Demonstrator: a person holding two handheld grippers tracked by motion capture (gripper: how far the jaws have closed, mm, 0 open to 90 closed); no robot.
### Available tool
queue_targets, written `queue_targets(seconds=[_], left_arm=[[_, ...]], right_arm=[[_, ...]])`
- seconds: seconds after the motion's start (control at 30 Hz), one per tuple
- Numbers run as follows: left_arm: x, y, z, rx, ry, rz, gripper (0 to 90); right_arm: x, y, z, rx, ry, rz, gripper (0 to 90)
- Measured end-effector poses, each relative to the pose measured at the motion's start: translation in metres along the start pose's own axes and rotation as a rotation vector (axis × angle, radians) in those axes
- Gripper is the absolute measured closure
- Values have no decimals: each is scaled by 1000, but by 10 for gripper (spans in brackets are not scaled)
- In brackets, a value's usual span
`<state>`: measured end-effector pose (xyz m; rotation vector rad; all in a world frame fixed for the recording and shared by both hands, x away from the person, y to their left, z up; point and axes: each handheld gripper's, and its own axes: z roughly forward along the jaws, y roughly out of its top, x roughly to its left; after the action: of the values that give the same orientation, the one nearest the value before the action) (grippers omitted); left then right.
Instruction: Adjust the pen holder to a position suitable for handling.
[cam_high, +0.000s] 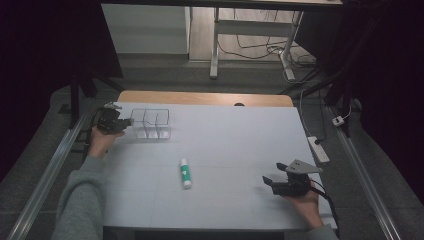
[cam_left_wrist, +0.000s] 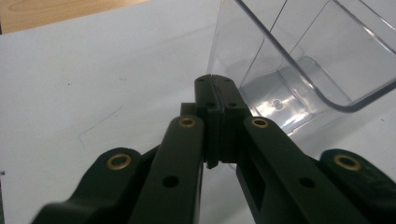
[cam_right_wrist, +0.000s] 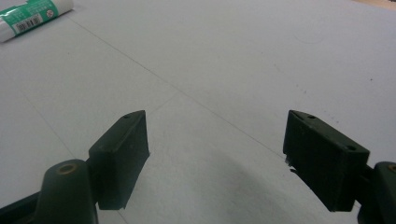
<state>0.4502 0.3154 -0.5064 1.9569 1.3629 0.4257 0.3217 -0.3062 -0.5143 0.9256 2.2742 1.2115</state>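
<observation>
A clear plastic organizer (cam_high: 151, 123) with several open compartments stands upright on the white desk (cam_high: 235, 135), toward its far left part. The left gripper (cam_high: 126, 121) sits just beside the organizer's left end wall, held in the person's left hand (cam_high: 102, 141). In the left gripper view, its jaws are pressed together with no gap between them, their tips just at the organizer's (cam_left_wrist: 299, 60) near wall; whether they pinch the thin plastic edge or only touch it cannot be told.

A glue stick (cam_high: 185, 173) with a green and white label lies flat on the desk, well apart from the organizer, nearer the person and a little to its right. It touches nothing else.

The right gripper (cam_high: 274, 174) is far from the organizer, at the near right part of the desk, held in the person's right hand (cam_high: 306, 202) with a grey three-cornered plate (cam_high: 301, 166) on top. In the right gripper view, its jaws stand wide apart above bare desk (cam_right_wrist: 224, 70), holding nothing, and the glue stick (cam_right_wrist: 35, 16) lies well beyond them at the upper left corner.
</observation>
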Motion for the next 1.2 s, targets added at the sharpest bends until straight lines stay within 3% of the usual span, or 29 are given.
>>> queue_targets(seconds=[1.2], left_arm=[[-32, 10, 17, 31, -46, 88, 890]], right_arm=[[0, 1, 0, 0, 2, -7, 223]])
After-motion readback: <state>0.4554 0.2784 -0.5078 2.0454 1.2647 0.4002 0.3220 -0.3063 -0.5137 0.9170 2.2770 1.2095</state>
